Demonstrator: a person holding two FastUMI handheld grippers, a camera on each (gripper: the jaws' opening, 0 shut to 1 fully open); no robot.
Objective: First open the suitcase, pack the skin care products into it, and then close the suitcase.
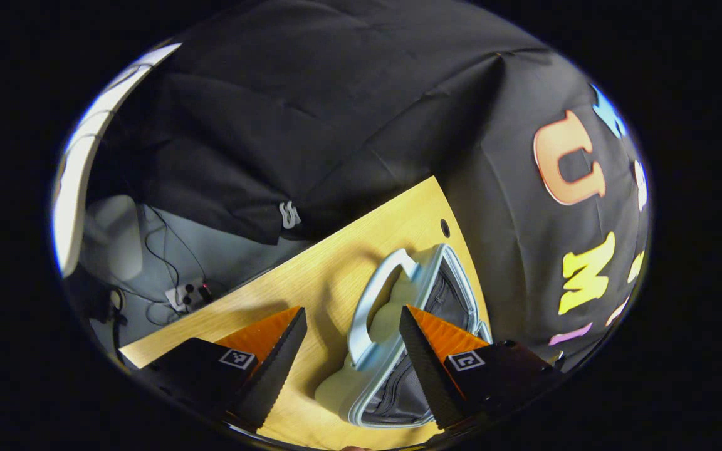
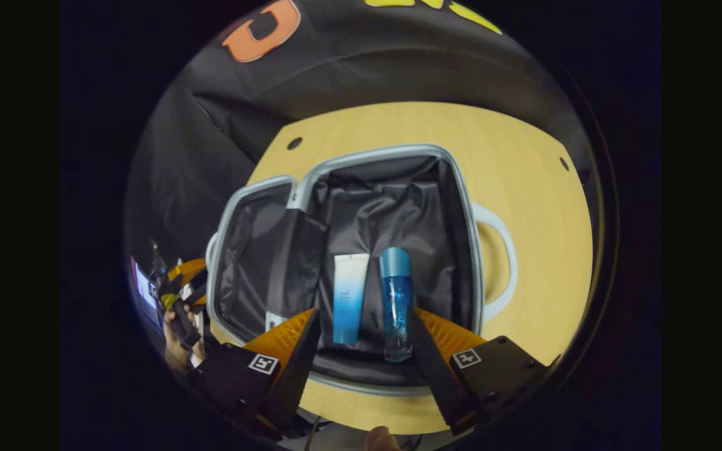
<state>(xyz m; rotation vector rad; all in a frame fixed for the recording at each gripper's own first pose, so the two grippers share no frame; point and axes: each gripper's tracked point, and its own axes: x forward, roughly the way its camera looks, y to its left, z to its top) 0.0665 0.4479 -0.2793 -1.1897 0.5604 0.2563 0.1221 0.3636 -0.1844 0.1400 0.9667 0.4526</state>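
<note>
Suitcase (image 2: 348, 250) lies open on the table (image 2: 524, 207), tube (image 2: 348, 297) and bottle (image 2: 395, 300) side by side inside. Both grippers' fingers are spread, holding nothing. Closing looks next: left gripper (image 1: 351, 351) should catch the lid (image 2: 254, 250) rim squarely and swing it over slowly.
</note>
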